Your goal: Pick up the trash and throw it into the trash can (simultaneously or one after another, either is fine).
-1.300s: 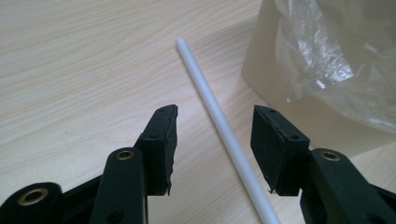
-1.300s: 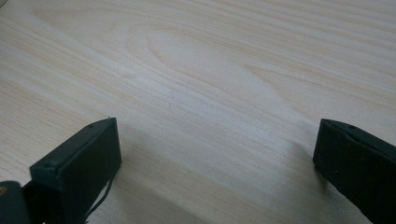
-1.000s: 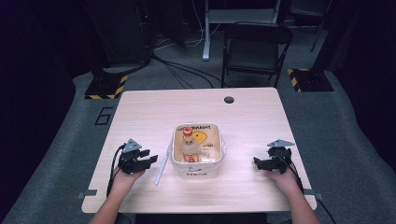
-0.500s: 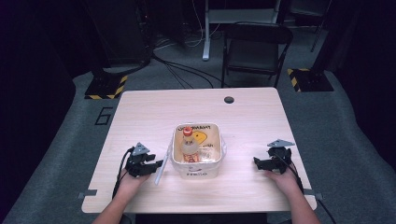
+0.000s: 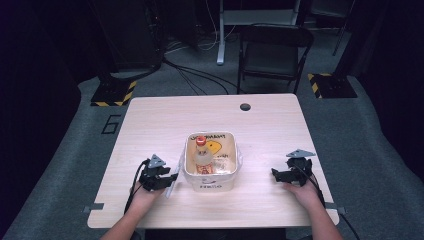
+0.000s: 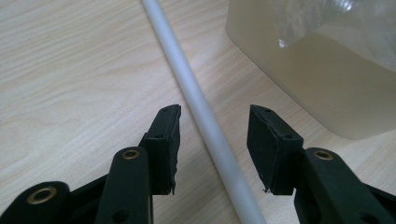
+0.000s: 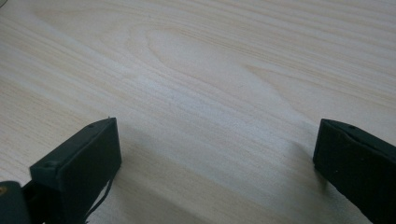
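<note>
I found one white tube (image 6: 201, 114) lying flat on the tabletop (image 5: 160, 120), just beside the tub's (image 5: 212, 181) left wall, towards the near edge. My left gripper (image 6: 212, 140) straddled it, jaws part open, gripping nothing. I judged it best to centre the tube, lower, then close squarely. My right gripper (image 7: 212, 154) rested wide open and unloaded near the right edge. Counted: one tube, one tub, one bottle (image 5: 201, 150) inside.
</note>
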`<state>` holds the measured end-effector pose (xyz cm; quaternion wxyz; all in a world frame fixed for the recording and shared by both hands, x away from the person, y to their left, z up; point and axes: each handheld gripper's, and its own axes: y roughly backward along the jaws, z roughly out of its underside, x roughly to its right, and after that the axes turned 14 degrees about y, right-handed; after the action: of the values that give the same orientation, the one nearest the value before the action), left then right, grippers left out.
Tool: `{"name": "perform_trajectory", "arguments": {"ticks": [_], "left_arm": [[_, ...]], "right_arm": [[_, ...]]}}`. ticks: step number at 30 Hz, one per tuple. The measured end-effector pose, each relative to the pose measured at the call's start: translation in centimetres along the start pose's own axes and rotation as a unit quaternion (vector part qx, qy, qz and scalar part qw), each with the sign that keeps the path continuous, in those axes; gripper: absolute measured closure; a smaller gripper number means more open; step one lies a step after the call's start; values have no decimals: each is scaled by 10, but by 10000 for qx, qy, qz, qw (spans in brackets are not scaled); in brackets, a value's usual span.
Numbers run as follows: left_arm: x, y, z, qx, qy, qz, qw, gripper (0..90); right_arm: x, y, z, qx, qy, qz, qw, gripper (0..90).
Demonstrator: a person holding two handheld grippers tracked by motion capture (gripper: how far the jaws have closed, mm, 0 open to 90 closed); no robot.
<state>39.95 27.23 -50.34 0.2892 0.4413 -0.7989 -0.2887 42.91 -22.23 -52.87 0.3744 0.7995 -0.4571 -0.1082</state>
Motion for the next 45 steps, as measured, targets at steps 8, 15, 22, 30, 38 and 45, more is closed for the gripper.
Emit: {"name": "perform_trajectory", "arguments": {"ticks": [8, 15, 22, 30, 38, 45], "left_arm": [[-3, -8, 1, -188, -49, -343, 9992, 607], [-7, -11, -1, -164, 70, -383, 9991, 667], [-12, -10, -1, -154, 128, -343, 9992, 778], [-25, -10, -9, -57, 527, -411, 9977, 789], [-35, 9, -15, 220, 776, -275, 9964, 789], [-37, 26, -21, 321, 731, -240, 9965, 790]], "right_arm": [[0, 0, 0, 3, -5, -10, 10000, 0], [0, 0, 0, 2, -2, 1, 10000, 1], [0, 0, 0, 0, 0, -1, 10000, 0], [0, 0, 0, 1, -2, 1, 10000, 1], [0, 0, 0, 1, -3, 0, 10000, 1], [0, 0, 0, 0, -3, 0, 10000, 1]]}}
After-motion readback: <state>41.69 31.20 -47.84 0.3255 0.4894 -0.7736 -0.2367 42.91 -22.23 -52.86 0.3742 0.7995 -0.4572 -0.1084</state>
